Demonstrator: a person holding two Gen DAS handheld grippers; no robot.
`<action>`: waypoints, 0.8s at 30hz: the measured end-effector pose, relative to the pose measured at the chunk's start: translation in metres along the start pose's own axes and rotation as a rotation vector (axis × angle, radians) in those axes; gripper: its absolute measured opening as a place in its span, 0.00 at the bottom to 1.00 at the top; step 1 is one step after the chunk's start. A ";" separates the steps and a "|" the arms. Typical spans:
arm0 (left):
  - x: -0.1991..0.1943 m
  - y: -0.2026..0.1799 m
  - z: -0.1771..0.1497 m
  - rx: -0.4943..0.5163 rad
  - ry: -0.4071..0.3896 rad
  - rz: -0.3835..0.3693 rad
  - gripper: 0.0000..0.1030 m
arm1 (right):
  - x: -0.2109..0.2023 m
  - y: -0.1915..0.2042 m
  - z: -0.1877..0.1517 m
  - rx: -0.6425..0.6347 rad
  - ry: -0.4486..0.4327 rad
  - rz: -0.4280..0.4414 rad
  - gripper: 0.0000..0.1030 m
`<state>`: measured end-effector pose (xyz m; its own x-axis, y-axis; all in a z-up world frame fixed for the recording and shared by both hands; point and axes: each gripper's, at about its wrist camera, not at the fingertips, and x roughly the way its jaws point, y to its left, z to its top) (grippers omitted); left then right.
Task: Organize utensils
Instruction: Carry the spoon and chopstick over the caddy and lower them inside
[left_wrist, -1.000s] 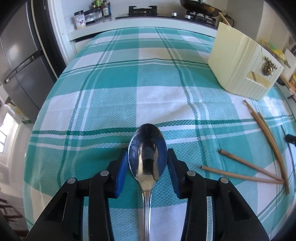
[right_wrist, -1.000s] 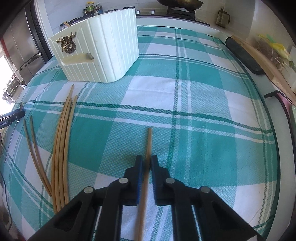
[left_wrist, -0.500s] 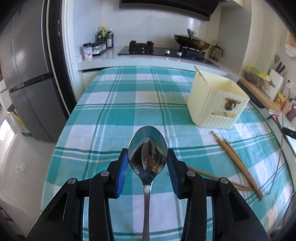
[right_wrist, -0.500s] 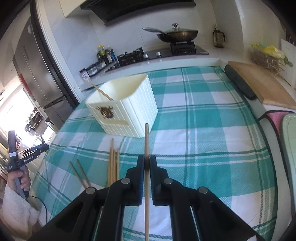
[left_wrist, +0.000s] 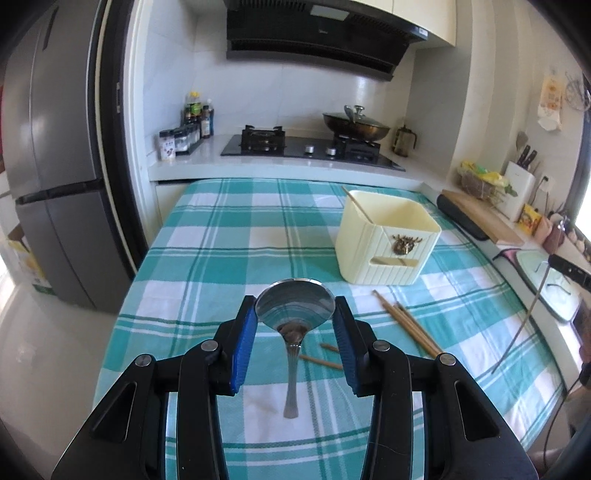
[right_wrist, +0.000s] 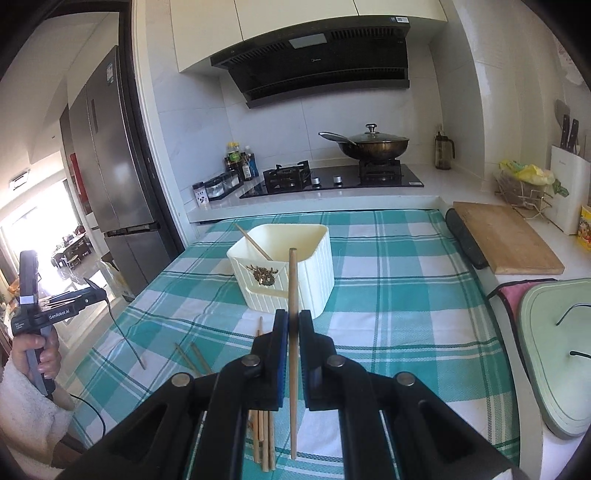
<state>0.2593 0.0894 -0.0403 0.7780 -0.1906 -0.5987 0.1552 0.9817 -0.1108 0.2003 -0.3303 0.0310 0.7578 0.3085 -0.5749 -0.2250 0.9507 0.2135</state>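
My left gripper (left_wrist: 295, 325) is shut on a steel spoon (left_wrist: 295, 314), gripped at the bowl with the handle hanging down, held high above the checked cloth. My right gripper (right_wrist: 293, 332) is shut on a wooden chopstick (right_wrist: 293, 280), held upright above the cloth. The cream utensil holder (left_wrist: 388, 240) stands ahead and to the right in the left wrist view, with one chopstick leaning inside it. It also shows in the right wrist view (right_wrist: 314, 269), straight ahead. Several loose chopsticks (left_wrist: 410, 325) lie on the cloth; they also show in the right wrist view (right_wrist: 262, 432).
The table has a green checked cloth (left_wrist: 229, 251). A stove with a wok (right_wrist: 373, 144) and spice jars (left_wrist: 181, 136) stand on the counter behind. A cutting board (right_wrist: 506, 236) and a green lid (right_wrist: 554, 354) lie to the right. A fridge (left_wrist: 55, 166) stands left.
Both grippers have risen well above the table and tilted up, each still holding its utensil. The spoon's handle now hangs down below the left gripper.
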 end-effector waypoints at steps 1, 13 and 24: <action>-0.002 0.000 0.002 -0.002 -0.003 -0.001 0.40 | -0.001 0.000 0.000 -0.002 -0.005 0.000 0.06; -0.016 -0.010 0.029 0.016 -0.036 -0.019 0.40 | -0.010 0.011 0.024 -0.041 -0.063 0.012 0.06; -0.025 -0.040 0.126 0.018 -0.145 -0.116 0.40 | 0.011 0.018 0.090 -0.099 -0.112 0.026 0.06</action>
<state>0.3106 0.0539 0.0786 0.8335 -0.3025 -0.4623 0.2584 0.9531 -0.1578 0.2593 -0.3125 0.1000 0.8134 0.3330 -0.4770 -0.3006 0.9426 0.1456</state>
